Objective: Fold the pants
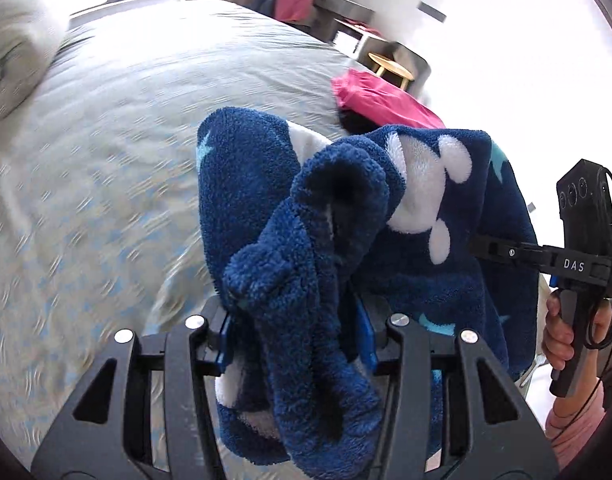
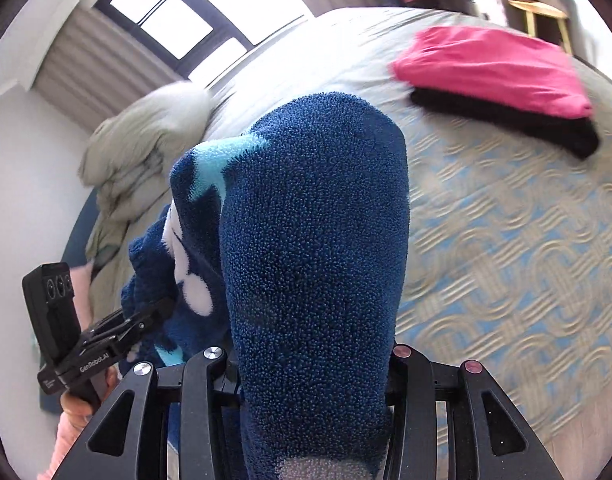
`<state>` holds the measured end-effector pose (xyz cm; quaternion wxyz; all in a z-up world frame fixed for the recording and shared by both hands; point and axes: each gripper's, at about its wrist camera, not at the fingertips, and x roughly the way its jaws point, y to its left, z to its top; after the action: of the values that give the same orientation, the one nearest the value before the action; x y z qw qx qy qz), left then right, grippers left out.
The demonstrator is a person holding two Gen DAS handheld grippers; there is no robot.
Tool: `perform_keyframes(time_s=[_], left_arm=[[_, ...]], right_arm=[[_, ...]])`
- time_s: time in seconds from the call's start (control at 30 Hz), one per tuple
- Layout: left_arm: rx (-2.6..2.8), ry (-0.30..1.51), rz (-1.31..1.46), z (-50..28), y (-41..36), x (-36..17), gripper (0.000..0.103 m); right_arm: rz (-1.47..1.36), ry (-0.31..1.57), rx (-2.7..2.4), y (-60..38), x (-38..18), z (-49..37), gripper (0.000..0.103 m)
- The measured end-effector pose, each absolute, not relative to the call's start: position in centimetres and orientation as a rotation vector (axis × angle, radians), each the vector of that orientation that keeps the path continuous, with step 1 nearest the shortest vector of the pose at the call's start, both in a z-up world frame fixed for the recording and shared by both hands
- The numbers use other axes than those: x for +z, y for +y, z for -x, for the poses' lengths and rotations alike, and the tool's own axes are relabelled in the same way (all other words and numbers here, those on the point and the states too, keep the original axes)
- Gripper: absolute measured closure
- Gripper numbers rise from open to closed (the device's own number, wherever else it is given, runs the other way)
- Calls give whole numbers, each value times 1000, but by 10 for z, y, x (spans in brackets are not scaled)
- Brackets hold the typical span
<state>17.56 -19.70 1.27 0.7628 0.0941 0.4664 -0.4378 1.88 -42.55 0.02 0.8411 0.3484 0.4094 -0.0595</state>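
Observation:
Dark blue fleece pants (image 1: 266,200) with white and light-blue shapes hang bunched in the air above the bed. In the left wrist view, thick folds of the pants fill the jaws of my left gripper (image 1: 298,332), which is shut on them. To the right, my right gripper (image 1: 482,246) bites into the same cloth from the side, held by a hand (image 1: 558,340). In the right wrist view, a broad roll of the pants (image 2: 318,220) is clamped in my right gripper (image 2: 312,364) and hides its fingertips. My left gripper (image 2: 162,312) pinches the cloth at lower left.
The bed (image 2: 506,240) has a pale patterned cover. A folded pink garment (image 2: 490,68) lies on a black one (image 2: 526,124) at its far right. A crumpled duvet (image 2: 146,144) sits at the head end below a window. A wooden stool (image 2: 538,12) stands beyond the bed.

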Motion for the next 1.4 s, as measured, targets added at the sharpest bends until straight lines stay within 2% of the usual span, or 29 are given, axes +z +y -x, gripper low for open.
perform_keyframes(time_s=[0.07, 0.1, 0.13, 0.2, 0.27, 0.3, 0.43, 0.67, 1.07, 1.2, 1.4], left_arm=[[-970, 988, -255, -182, -241, 10, 52], [-969, 962, -290, -184, -261, 6, 48], [-956, 940, -327, -188, -273, 0, 41], [-879, 931, -429, -190, -300, -24, 35], [-796, 950, -497, -184, -309, -43, 35], [-776, 933, -495, -181, -303, -46, 34], [-754, 903, -477, -176, -279, -37, 27], [-739, 780, -489, -138, -267, 6, 27], [-746, 753, -423, -46, -181, 41, 26], [-717, 741, -372, -23, -152, 54, 19], [-731, 739, -337, 1, -132, 66, 18]], right_arm=[[-773, 853, -180, -459, -3, -16, 58], [-784, 849, -207, -473, -6, -15, 55], [-788, 848, -235, -486, -11, -16, 52], [-760, 888, -345, -512, -33, -21, 36], [-712, 988, -572, -526, -60, -23, 32], [-709, 994, -625, -528, -69, -19, 27], [-768, 885, -587, -522, -66, 15, 26], [-676, 773, -557, -467, -31, 84, 26], [-489, 788, -529, -354, 2, 120, 26], [-433, 752, -538, -326, 23, 129, 26], [-396, 695, -571, -294, 49, 145, 26]])
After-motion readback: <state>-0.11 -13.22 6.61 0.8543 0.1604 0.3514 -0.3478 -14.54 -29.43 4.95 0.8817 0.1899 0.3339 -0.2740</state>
